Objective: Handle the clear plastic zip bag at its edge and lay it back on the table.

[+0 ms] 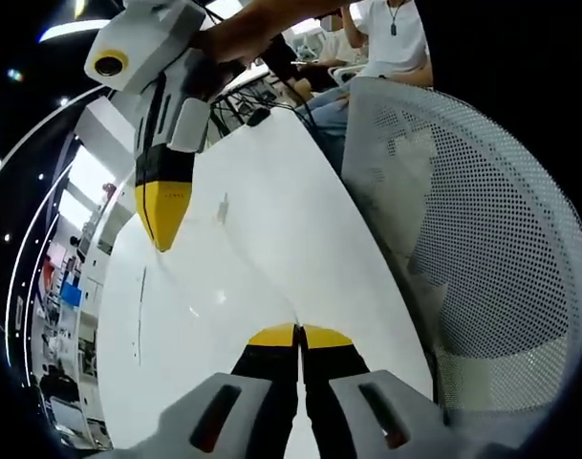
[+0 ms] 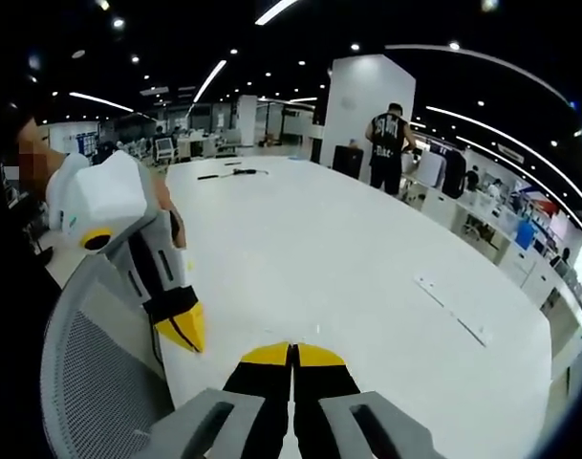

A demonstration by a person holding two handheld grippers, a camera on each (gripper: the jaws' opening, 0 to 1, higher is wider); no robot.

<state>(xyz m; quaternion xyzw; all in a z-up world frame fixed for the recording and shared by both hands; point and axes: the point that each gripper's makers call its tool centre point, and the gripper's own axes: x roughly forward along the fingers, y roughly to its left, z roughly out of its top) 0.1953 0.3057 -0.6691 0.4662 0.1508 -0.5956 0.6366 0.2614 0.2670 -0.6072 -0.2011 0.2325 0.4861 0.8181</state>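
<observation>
A flat, clear plastic zip bag (image 2: pixel 450 306) lies on the white table (image 2: pixel 329 258) to the right in the right gripper view, faint and hard to make out. A thin dark line (image 1: pixel 138 316) in the left gripper view may be its edge. My right gripper (image 2: pixel 292 354) hovers over the table, jaws shut, nothing between the yellow tips. It also hangs over the table (image 1: pixel 271 239) as the right gripper (image 1: pixel 163 218) in the left gripper view. My left gripper (image 1: pixel 298 335) is shut and empty, and it is the left gripper (image 2: pixel 183 330) beside the chair.
A grey mesh chair back (image 1: pixel 482 239) stands against the table's near edge, and the same chair back (image 2: pixel 90 382) sits close to both grippers. Black cables (image 2: pixel 228 174) lie at the table's far end. A seated person (image 1: pixel 386 43) is beyond, and people stand by a pillar (image 2: pixel 386 143).
</observation>
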